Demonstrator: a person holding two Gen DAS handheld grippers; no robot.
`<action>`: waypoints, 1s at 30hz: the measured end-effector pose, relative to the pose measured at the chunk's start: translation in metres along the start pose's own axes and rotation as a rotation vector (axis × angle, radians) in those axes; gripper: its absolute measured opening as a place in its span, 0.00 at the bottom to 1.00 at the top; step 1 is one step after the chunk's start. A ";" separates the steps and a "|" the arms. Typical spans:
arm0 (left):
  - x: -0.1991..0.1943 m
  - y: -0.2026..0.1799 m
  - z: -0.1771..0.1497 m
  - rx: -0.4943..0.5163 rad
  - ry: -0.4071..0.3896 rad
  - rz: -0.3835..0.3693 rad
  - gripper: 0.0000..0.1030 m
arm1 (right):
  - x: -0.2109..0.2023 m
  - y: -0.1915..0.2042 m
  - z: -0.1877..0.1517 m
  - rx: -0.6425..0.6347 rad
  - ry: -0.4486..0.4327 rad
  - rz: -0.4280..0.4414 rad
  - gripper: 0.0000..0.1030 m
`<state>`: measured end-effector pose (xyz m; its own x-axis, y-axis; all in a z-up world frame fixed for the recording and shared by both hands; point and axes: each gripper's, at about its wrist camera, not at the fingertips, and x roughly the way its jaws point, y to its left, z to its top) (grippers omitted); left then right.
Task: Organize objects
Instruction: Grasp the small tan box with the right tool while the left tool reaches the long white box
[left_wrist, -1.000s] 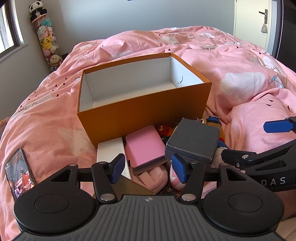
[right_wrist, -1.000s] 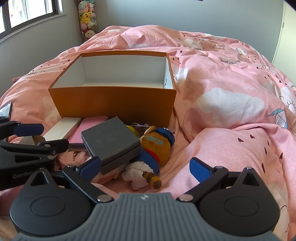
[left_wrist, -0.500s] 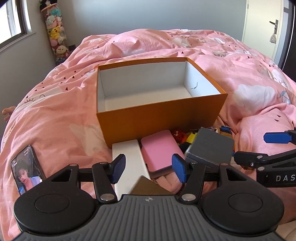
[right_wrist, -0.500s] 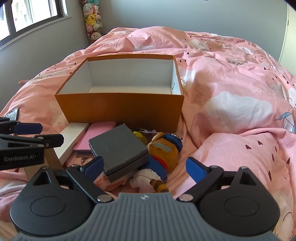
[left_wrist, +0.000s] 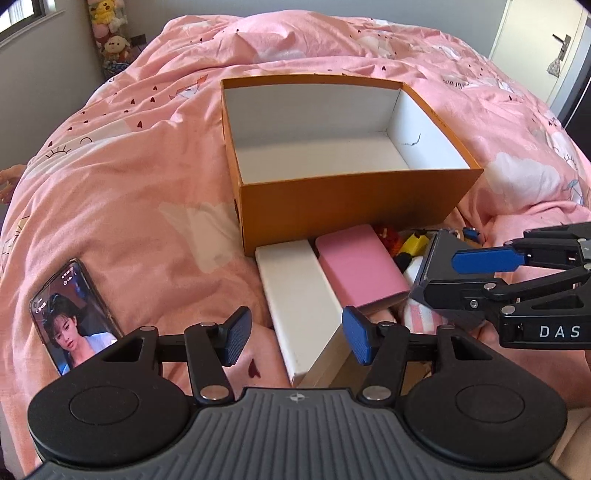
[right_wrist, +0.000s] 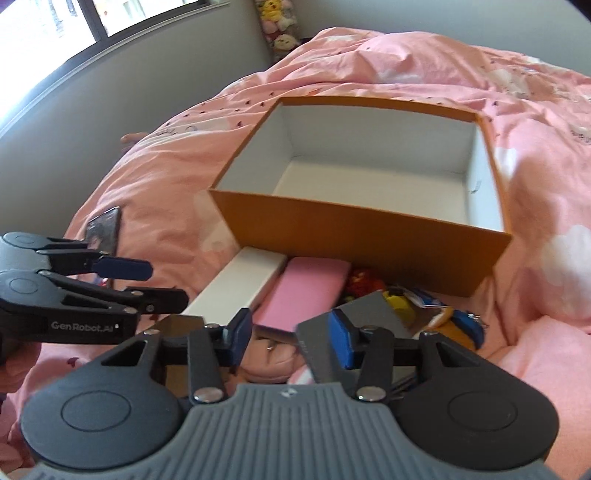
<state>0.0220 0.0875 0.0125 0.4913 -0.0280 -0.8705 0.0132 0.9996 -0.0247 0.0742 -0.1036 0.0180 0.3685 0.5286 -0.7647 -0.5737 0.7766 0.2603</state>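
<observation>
Left wrist view takes in the bed, its pink quilt rumpled across the whole frame. On the bed sits the orange box, open at the top, its white inside bare. Every other thing lies on the near side of the box or beside it.

Touching the box's near wall at its left corner is the white carton, lying flat and running back toward the camera. Just right of the carton, side by side with it and also close against the box's near wall, lies the pink case. Right of the pink case is the grey case, tilted, with the right gripper over it: one blue finger rests on its top face, the other hangs off its left edge over the gap, so the fingers are parted and I cannot tell that they clamp anything.

Between the grey case and the box's near wall lies a heap of small toys, red, yellow and blue, partly hidden.

Well left of the box, flat on the quilt, is a phone with its screen lit.

Near the carton's near end hovers the left gripper, fingers spread wide and holding nothing, the carton's end showing between them.
</observation>
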 end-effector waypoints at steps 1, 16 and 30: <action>-0.003 0.002 -0.002 0.009 0.009 -0.008 0.64 | 0.002 0.006 0.001 -0.015 0.012 0.031 0.48; -0.003 0.010 -0.010 0.004 0.025 -0.107 0.54 | 0.010 0.053 -0.013 -0.181 0.116 0.147 0.53; -0.001 0.008 -0.011 -0.021 0.009 -0.136 0.50 | 0.038 0.081 -0.027 -0.332 0.178 0.046 0.62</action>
<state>0.0119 0.0955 0.0076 0.4781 -0.1633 -0.8630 0.0607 0.9864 -0.1530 0.0222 -0.0303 -0.0056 0.2209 0.4695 -0.8548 -0.8031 0.5849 0.1138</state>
